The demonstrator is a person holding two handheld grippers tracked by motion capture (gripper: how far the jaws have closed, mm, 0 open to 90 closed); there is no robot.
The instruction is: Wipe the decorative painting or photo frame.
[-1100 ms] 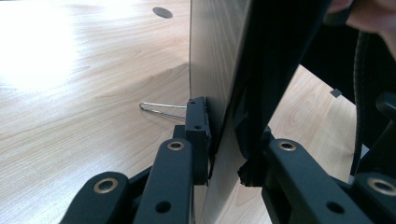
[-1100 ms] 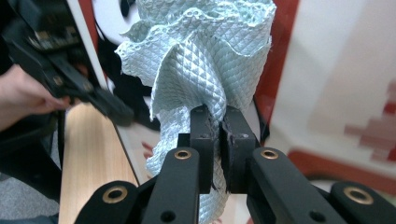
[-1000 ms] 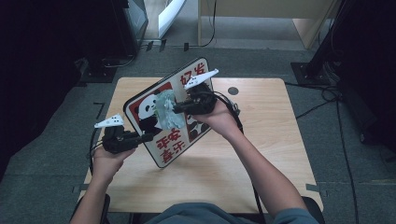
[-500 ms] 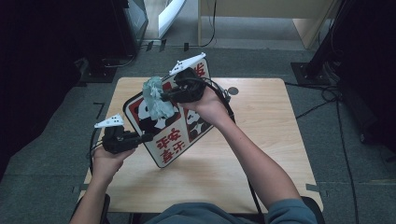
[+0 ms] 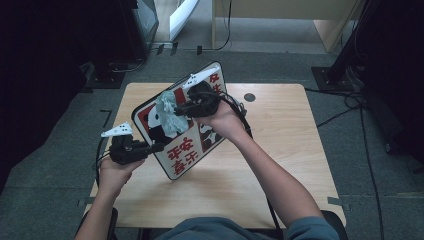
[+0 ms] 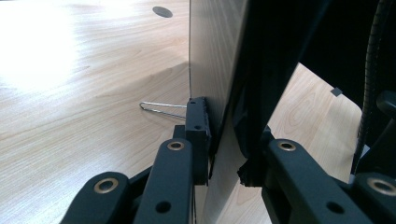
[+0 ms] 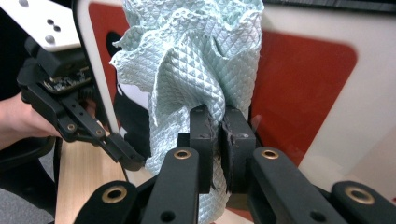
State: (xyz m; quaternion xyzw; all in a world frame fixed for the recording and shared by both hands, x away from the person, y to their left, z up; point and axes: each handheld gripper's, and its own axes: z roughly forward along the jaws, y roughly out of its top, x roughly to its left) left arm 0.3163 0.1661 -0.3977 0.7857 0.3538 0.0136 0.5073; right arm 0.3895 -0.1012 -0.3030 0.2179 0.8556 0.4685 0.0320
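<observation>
I have the left gripper clamped on the lower left edge of the sign, its jaws pinched on both faces of the board, which I hold tilted up off the table. My right gripper is squeezed tight on a bunched pale-blue cloth, and the cloth presses against the sign's printed face, over the red patch and the panda in its upper half. Seen from the right gripper view, the cloth fans out above the closed jaws, touching the sign, with the left gripper off at the sign's edge.
</observation>
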